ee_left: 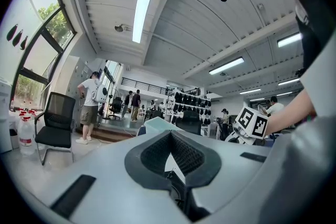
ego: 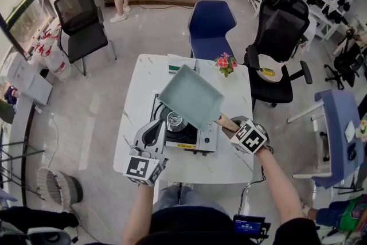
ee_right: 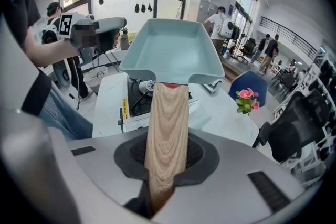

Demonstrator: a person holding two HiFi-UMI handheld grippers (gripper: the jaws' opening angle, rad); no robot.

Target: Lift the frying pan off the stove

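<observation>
Table [ego: 143, 83] bears stove [ego: 184, 136] below raised frying pan [ego: 190, 96], grasped by right hand-held gripper [ego: 229, 127]; left hand-held gripper [ego: 154, 127] clenched.

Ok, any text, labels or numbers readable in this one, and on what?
Nothing reads clearly.
Yellow label on the stove front: print too small.
Dark screen at the person's waist: pale digits, blurred.
Marker cubes: black-and-white patterns, no letters.
</observation>
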